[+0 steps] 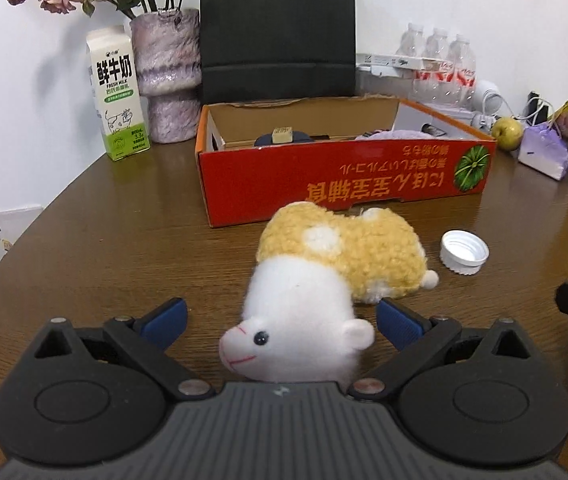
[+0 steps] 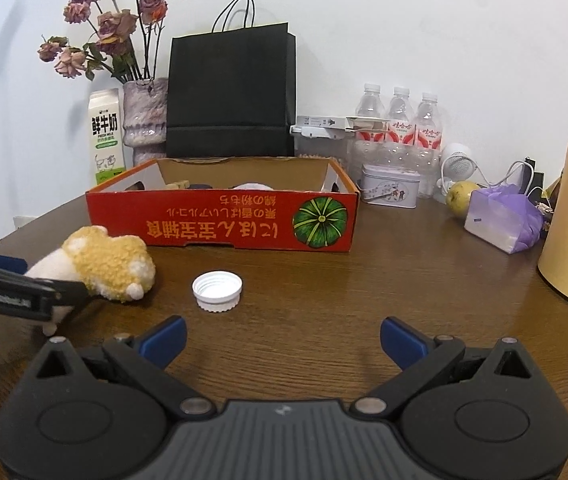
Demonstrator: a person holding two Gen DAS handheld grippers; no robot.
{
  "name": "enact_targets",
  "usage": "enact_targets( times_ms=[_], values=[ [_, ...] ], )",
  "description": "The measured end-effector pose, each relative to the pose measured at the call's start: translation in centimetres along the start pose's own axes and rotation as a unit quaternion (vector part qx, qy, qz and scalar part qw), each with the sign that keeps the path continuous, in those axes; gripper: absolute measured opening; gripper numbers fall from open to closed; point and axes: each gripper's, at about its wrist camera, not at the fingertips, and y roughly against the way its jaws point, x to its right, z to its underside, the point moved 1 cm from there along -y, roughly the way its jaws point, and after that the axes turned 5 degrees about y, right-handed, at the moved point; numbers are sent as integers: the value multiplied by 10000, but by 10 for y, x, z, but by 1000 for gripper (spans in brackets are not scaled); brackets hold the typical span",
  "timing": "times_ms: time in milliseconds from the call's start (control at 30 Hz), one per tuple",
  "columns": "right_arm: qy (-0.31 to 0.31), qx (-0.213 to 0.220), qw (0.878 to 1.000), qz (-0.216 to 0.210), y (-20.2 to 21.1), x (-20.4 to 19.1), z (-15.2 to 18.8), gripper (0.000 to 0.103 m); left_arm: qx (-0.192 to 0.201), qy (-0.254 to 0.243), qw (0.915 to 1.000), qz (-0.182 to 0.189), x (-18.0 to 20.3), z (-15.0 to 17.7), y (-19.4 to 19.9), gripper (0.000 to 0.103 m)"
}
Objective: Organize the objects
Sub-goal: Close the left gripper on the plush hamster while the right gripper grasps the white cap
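Left wrist view: my left gripper point(image 1: 281, 316) spread wide, plush hamster point(image 1: 324, 276) between fingers at frame centre, not pinched. Risk: soft fur slips, grip catches head only, toy flops. Red box point(image 1: 340, 176) just behind. Right gripper point(image 2: 281, 340) spread, empty; white cap point(image 2: 217, 286) ahead, may get knocked.
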Motion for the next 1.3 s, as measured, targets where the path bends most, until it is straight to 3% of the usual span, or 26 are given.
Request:
enact_targets(
  times_ms=[200, 267, 367, 833, 1300],
  values=[
    [32, -14, 10000, -20, -1, -1, 0, 103, -210, 112, 9997, 113, 0, 0, -15, 76],
    [35, -13, 10000, -24, -1, -2, 0, 103, -154, 114, 9996, 184, 0, 0, -14, 63],
    [33, -15, 10000, -23, -1, -2, 0, 103, -84, 155, 9995, 251, -1, 0, -11, 57],
    [168, -166, 9997, -106, -9, -7, 0, 103, 587, 409, 9974, 77, -21, -13, 21, 55],
    [257, -611, 9974, -297, -46, -31, -13, 103, 756, 609, 9952, -145, -56, -14, 33, 55]
  ],
)
